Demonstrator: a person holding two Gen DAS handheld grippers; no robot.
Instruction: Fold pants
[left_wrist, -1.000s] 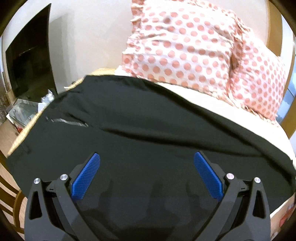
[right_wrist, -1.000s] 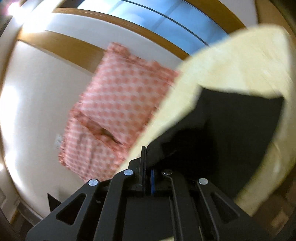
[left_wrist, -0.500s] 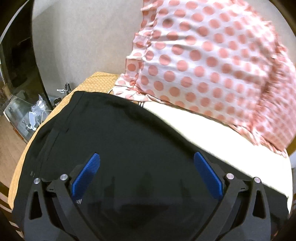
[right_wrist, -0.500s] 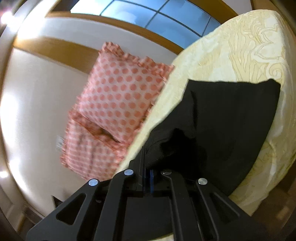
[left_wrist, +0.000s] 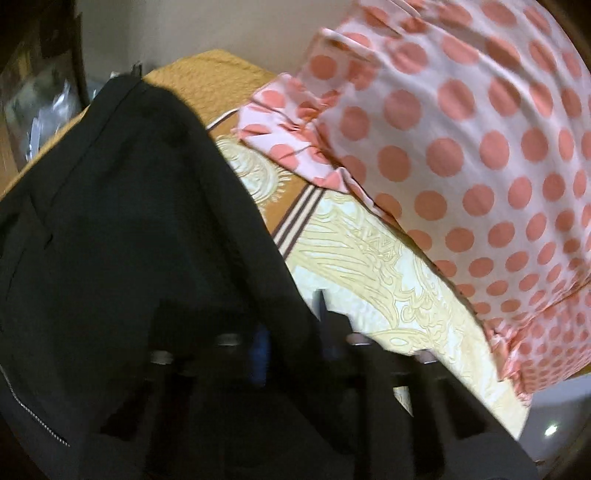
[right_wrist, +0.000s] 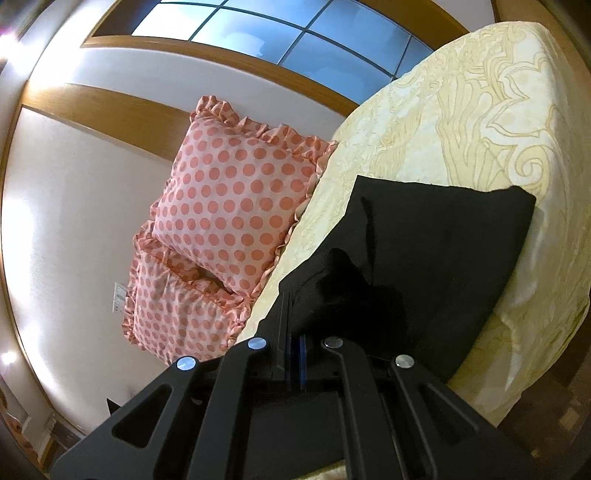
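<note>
The bed is covered with a cream bedspread that has a pale yellow ornamental pattern; toward the pillows a darker ochre band with brown stripes crosses it. Black pants lie directly on this bedspread, and their far edge stops before the end of the bed, so the cover shows around them. Two pillows with pink dots and ruffled edges stand at the head of the bed: the nearer pillow touches the bedspread just beside the pants, and the second pillow is beside it.
</note>
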